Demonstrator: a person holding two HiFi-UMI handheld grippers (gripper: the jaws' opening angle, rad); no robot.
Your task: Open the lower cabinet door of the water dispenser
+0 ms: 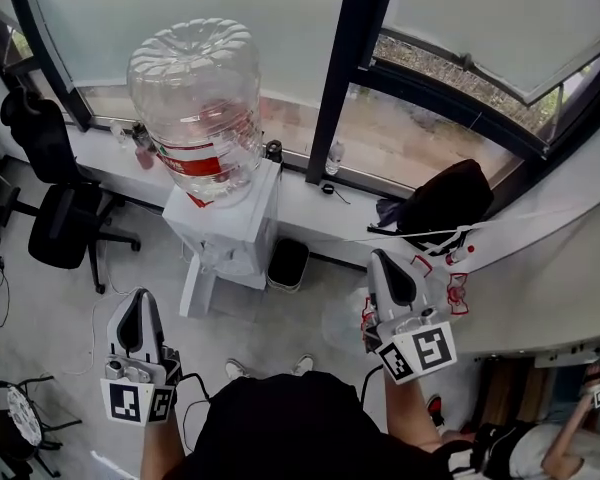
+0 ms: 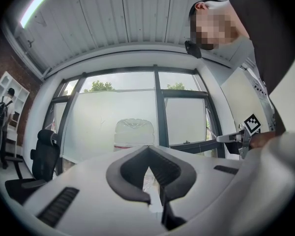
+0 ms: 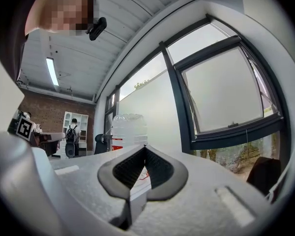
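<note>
The white water dispenser [image 1: 242,230] stands by the window with a big clear bottle [image 1: 196,106] on top. From this steep angle its lower front [image 1: 196,290] shows only as a narrow strip, and I cannot make out the cabinet door. My left gripper [image 1: 140,296] is held low at the left, well short of the dispenser, with its jaws together and nothing in them. My right gripper [image 1: 380,258] is right of the dispenser, also shut and empty. Both gripper views look level at the bottle [image 2: 133,132] [image 3: 129,129] past closed tips [image 2: 147,149] [image 3: 145,149].
A black office chair [image 1: 65,218] stands left of the dispenser and a black bin [image 1: 288,263] sits at its right foot. A dark bag [image 1: 445,198] lies on the window sill. Another person [image 1: 550,448] is at the lower right corner.
</note>
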